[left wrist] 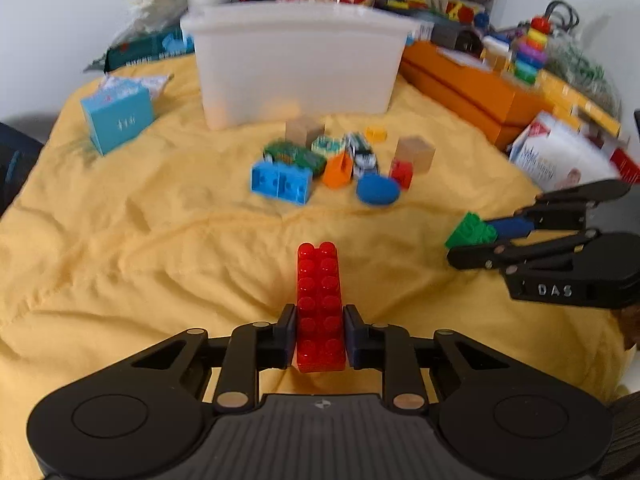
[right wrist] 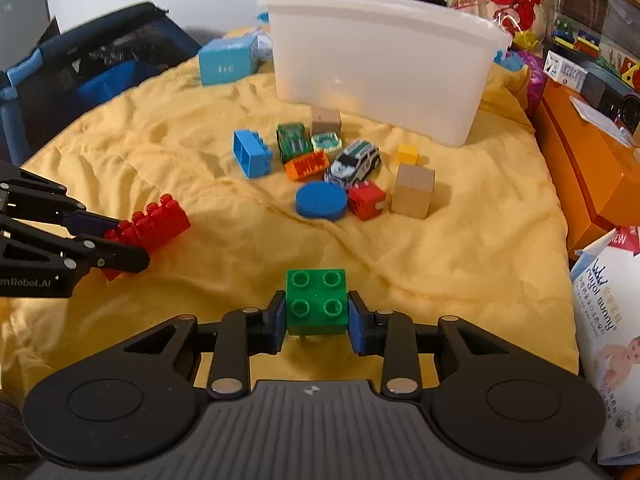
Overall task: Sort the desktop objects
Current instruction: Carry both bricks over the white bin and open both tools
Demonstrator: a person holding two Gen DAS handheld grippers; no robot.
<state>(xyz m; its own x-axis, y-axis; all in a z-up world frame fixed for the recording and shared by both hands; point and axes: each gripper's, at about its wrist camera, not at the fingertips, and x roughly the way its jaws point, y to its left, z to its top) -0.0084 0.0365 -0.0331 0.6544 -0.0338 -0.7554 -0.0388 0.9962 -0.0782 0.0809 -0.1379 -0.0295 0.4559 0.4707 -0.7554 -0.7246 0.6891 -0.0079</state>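
Pinching a long red brick (left wrist: 321,308) between its blue pads, the left gripper (left wrist: 320,336) is holding it above the yellow cloth (left wrist: 140,240), studs facing up toward the camera. The right gripper (right wrist: 317,316) is clamping a green four-stud brick (right wrist: 316,300) the same way — both bricks are sitting off the cloth, near the front edge of the spread.

Further back, a loose cluster of toys is lying on the cloth: a blue brick (right wrist: 251,153), a green toy car (right wrist: 294,141), an orange brick (right wrist: 307,165), a white toy car (right wrist: 354,161), a blue disc (right wrist: 321,200), a small red block (right wrist: 366,200), a small yellow brick (right wrist: 408,154) and two wooden cubes (right wrist: 413,191). A white plastic bin (right wrist: 380,64) is standing just behind the cluster — its inside cannot be made out. A light blue box (right wrist: 228,60) is sitting to the bin's left, and orange boxes (right wrist: 580,152) are lining the right side.
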